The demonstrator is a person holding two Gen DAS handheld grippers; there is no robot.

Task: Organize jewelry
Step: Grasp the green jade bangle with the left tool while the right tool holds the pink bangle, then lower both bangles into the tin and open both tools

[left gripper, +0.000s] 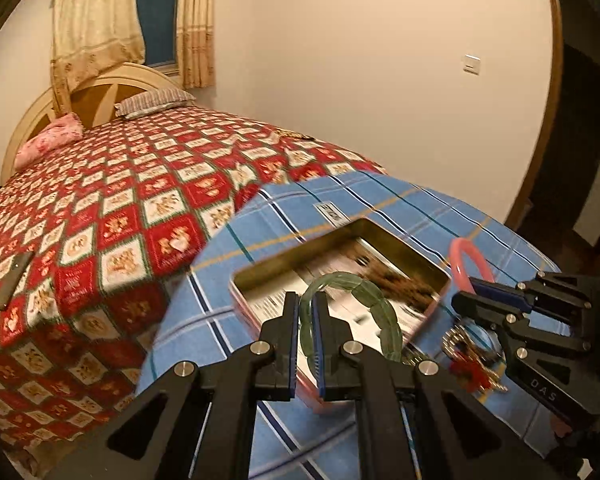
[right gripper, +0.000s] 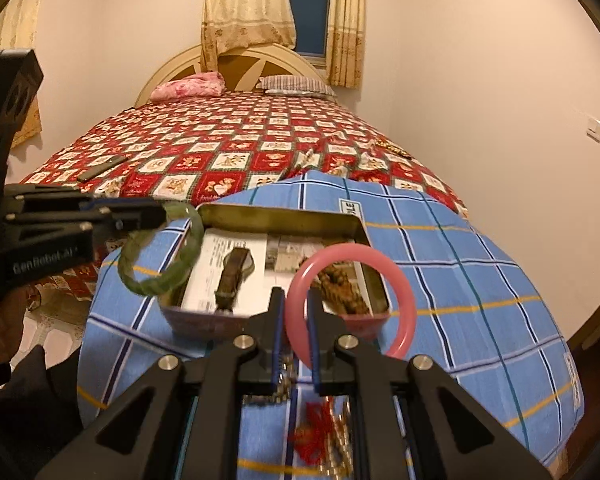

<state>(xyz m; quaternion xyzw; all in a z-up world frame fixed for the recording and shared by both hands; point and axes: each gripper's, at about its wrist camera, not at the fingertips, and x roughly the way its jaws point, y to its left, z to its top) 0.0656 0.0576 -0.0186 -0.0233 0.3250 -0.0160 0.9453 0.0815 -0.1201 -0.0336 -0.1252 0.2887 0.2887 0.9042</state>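
The left gripper [left gripper: 306,336] has its fingers closed on a translucent green twisted bangle [left gripper: 384,308], pinching the ring's band between the blue pads. In the left wrist view the bangle stands up from the fingers and arcs toward 1 o'clock, above the open rectangular metal tin [left gripper: 260,270]. In the right wrist view the same gripper [right gripper: 156,212] comes in from 9 o'clock, and the green bangle [right gripper: 160,280] hangs off its tip over the tin's left edge.

The right gripper [right gripper: 294,340] has its fingers clamped on a smooth pink bangle [right gripper: 404,292], whose ring rises toward 1 o'clock over the near right corner of the tin [right gripper: 280,212]. Seen from the left wrist, this gripper [left gripper: 466,300] reaches in from 3 o'clock with the pink bangle [left gripper: 458,260] held upright just beside the tin's right side.

The tin rests on a blue plaid cloth [right gripper: 460,264] at the foot of a bed with a red and white patterned bedspread [right gripper: 228,140]. Inside it lie printed paper, a dark brown strap-like piece [right gripper: 232,276] and a strand of brown beads [right gripper: 342,284]. A heap of gold chain with red tassel threads [right gripper: 320,436] lies on the cloth at 6 o'clock from the tin, under the right gripper's fingers.
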